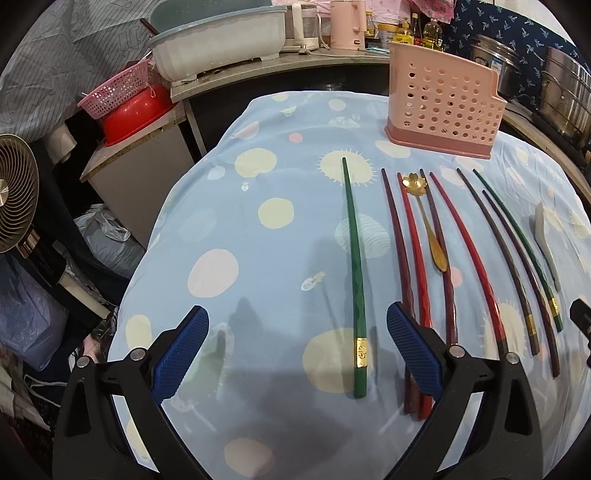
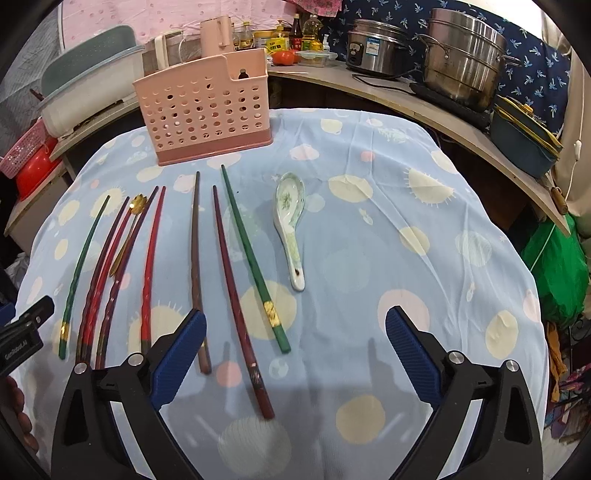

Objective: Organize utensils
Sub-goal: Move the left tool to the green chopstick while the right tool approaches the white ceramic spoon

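Note:
Several chopsticks lie side by side on the blue patterned tablecloth (image 1: 236, 236), pointing toward a pink perforated utensil holder (image 1: 443, 107) (image 2: 201, 110) at the back. A green chopstick (image 1: 354, 273) lies alone on the left; red and dark ones (image 1: 413, 258) follow, with a gold flower-handled spoon (image 1: 428, 218) (image 2: 129, 229) among them. A white ceramic spoon (image 2: 290, 225) (image 1: 546, 229) lies at the right end of the row. My left gripper (image 1: 297, 321) hovers open above the near ends, the green chopstick between its fingers' lines. My right gripper (image 2: 295, 325) is open over another green chopstick (image 2: 255, 258).
A counter behind holds a white basin (image 1: 221, 40), pink kettle (image 1: 349, 24), bottles, a rice cooker (image 2: 380, 48) and steel pots (image 2: 461, 55). Red bowl and pink basket (image 1: 122, 99) sit left, beside a fan (image 1: 14, 188). The cloth drops off at the table's edges.

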Available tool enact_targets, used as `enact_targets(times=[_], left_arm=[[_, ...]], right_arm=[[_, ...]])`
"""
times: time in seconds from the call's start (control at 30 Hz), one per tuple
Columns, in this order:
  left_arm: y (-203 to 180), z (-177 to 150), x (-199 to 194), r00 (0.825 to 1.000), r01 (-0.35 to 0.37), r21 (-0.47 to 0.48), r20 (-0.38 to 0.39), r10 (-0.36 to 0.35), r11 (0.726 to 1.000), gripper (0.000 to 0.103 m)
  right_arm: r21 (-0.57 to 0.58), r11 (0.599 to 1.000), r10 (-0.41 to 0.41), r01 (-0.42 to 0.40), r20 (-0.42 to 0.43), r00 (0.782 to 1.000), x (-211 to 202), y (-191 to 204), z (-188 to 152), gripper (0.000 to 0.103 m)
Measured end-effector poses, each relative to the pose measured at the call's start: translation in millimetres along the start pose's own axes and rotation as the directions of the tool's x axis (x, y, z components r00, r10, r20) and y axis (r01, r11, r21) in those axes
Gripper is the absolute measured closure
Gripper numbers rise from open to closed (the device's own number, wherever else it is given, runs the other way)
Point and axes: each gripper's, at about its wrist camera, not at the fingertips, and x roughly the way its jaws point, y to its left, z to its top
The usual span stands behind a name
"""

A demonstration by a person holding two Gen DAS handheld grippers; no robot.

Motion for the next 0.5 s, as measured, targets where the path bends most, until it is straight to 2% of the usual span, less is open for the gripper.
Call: enact_targets(times=[0.13, 0.2, 0.43, 0.5], left_arm=[[-2, 2, 6, 1.0, 0.008, 0.007, -0.01, -0.008, 1.0, 0.011], [-4, 4, 8, 1.0, 0.015, 0.009, -0.014, -0.015, 1.0, 0.011], [-10, 7, 17, 0.999, 0.029, 0.018, -0.034, -0.028, 0.999, 0.011], [-11, 8, 20, 0.999, 0.027, 0.023, -0.041, -0.026, 0.999, 0.011]], right_arm=[[0.01, 1.0, -0.002, 0.002, -0.006, 1.0, 11, -1, 9, 0.014], [0.015, 1.0, 0.002, -0.001, -0.018, 1.0, 19, -1, 14, 0.025], [0.022, 1.0, 0.015, -0.014, -0.037, 0.999, 42, 3, 29, 0.042], [0.026, 0.999, 0.024, -0.022, -0.048, 0.999, 50, 3, 33, 0.051]])
